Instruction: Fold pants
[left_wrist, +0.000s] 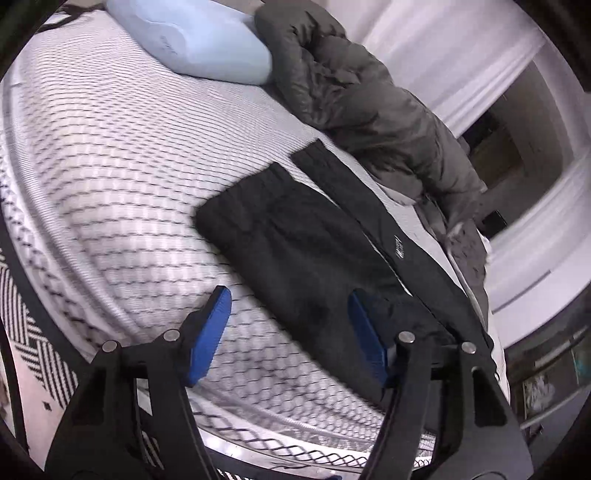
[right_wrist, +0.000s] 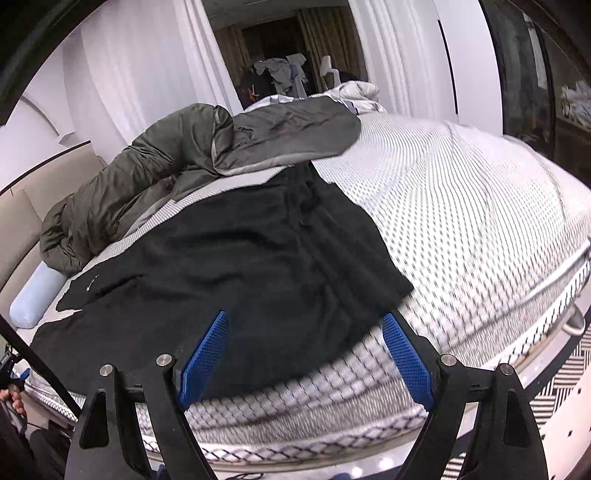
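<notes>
While the white mattress with the dark diamond-mesh quilting (left_wrist: 110, 155) fills most of both views, the black fabric pants (right_wrist: 236, 251) lie flat on it near the edge closest to the cameras, legs side by side, a small white logo showing on one leg. Olive-grey puffy quilted jacket (left_wrist: 369, 107) sits bunched along the far side of the mattress, just beside the pants, apparently touching them in the right wrist view. Pale blue soft pillow (left_wrist: 207, 40) rests at one end of the mattress, next to the jacket. White curtains (right_wrist: 140, 74) hang behind the bed; black-and-white zigzag rug (left_wrist: 33, 339) on the floor beside it. Left gripper (left_wrist: 291, 301): blue ribbed pads apart at a middling gap, nothing pinched, one pad over the pants edge, other over bare mattress. Right gripper (right_wrist: 306, 325): jaws wide, empty, hovering over the pants' near edge. Both views motion-blurred.
</notes>
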